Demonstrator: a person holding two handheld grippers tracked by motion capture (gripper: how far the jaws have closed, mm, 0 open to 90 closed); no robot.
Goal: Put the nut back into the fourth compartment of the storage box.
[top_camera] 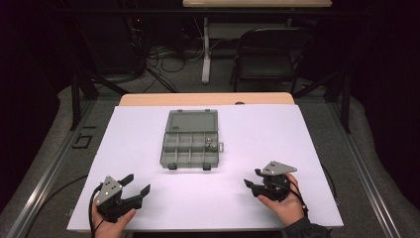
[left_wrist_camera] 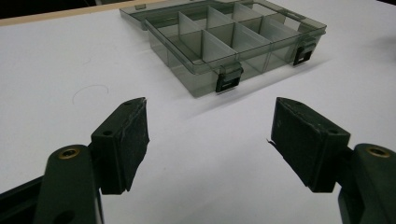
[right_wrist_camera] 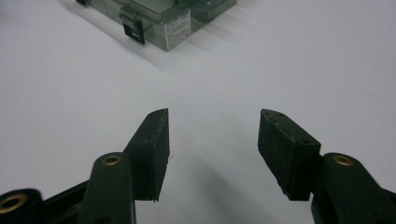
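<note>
Black jaws of the right gripper (top_camera: 253, 179) stand wide apart, released, nothing between them, only bare white surface under the pads in the right gripper view; the right hand (top_camera: 282, 203) holds it near the near right corner of the table (top_camera: 307, 148), jaws aimed left and toward the far side. Grey three-cornered plate sits on top of it. Left gripper (top_camera: 137, 183) also released, jaws spread wide and empty, held by the left hand (top_camera: 111, 218) at the near left corner, jaws pointing toward the middle; left gripper view has both pads clear of the surface with the box ahead of them. Smoky clear plastic organizer box (top_camera: 190, 138) lies around the middle of the table, a bit toward the far edge, well apart from both grippers. Its lid is open, laid back flat toward the far edge. Compartments divided by thin walls; small metal parts (top_camera: 210, 144) sit in a compartment on the right side, too small to tell what they are. Two dark latches on the near wall, a white label on the box's right side wall. Table covered in white sheet, wood showing at the far edge. Black chair (top_camera: 270, 57) on the floor beyond the far edge.
</note>
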